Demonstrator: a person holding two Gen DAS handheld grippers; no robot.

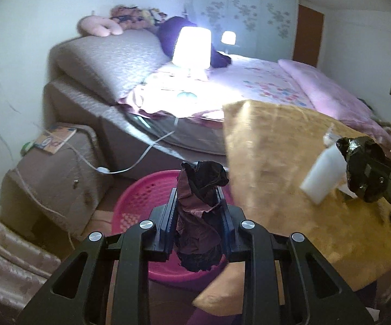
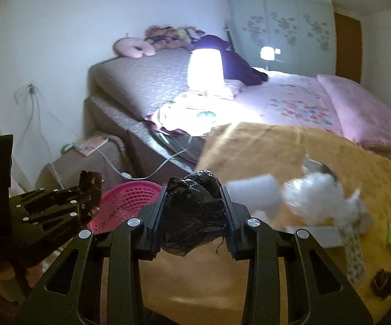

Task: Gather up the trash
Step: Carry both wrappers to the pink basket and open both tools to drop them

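1. Over the pink basket (image 1: 141,203), left hand-held gripper (image 1: 196,211) pinches a maroon wrapper (image 1: 198,216); a release short of the rim would drop it on the floor.
2. Right hand-held gripper (image 2: 194,211) clamps a black bag wad (image 2: 192,211) above the tabletop (image 2: 263,149) edge, the basket off to its left; a swing could clip the white bottle (image 2: 252,192).
3. More trash lies on the tabletop: tissue (image 2: 320,197), a dark scrap (image 2: 384,284).

Dim room, lit mainly by bedside lamp (image 1: 192,47), blown-out glare pooling on bed (image 1: 263,81) below it. Fisheye bending and black vignette at corners. Motion blur on counter (image 2: 276,149), right side.
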